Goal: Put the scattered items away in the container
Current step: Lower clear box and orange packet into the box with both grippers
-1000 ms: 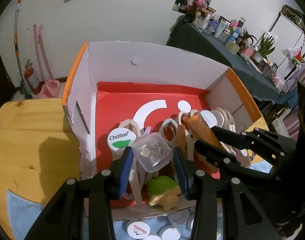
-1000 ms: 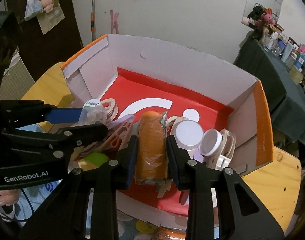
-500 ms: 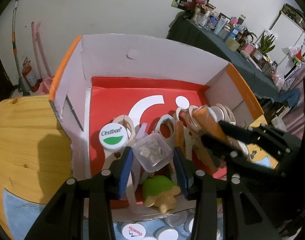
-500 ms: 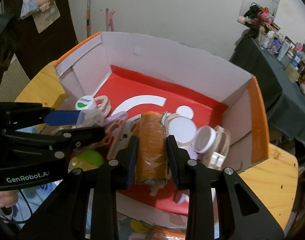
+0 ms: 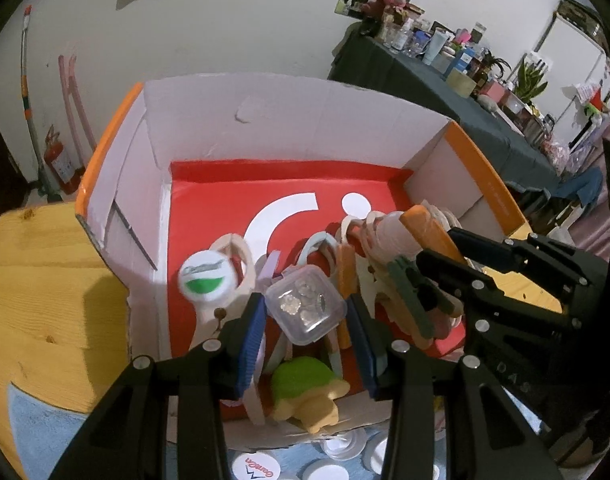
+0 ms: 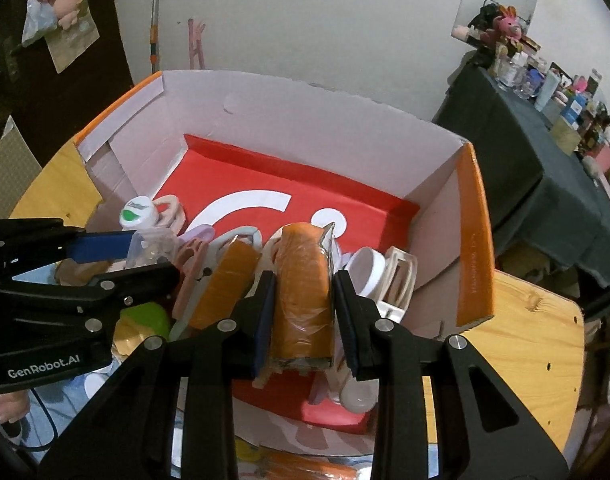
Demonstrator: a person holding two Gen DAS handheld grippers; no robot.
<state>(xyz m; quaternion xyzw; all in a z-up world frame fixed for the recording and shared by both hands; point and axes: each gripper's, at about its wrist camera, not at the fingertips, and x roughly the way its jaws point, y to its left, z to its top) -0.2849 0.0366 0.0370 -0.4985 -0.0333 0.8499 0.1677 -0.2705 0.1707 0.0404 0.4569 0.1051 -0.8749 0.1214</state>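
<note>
Both grippers hang over an open cardboard box (image 5: 289, 120) with white walls, orange rims and a red floor printed with a white mark, standing on a wooden desk (image 5: 37, 280). The left gripper (image 5: 305, 320) has its blue-padded jaws pinching a small clear plastic case (image 5: 305, 304) with rounded corners and small pale pieces inside; the case sits above the clutter at the near side of the box. The right gripper (image 6: 301, 304) has its jaws pressed against the 2 sides of an orange block wrapped in clear film (image 6: 303, 280), held lengthwise between them over the near middle of the box. Under and around these lie a white round cap with a green mark (image 5: 205, 280) near the left wall, a heap of pale plastic hangers (image 5: 241, 252), a second orange wrapped block (image 6: 225, 280) just left of the held one, white round lids (image 6: 367, 268) toward the right wall, and a green and tan turtle toy (image 5: 305, 384) against the near wall. Outside the box, on a blue cloth (image 5: 41, 428) at the near edge, lie several white round lids (image 5: 255, 468).
</note>
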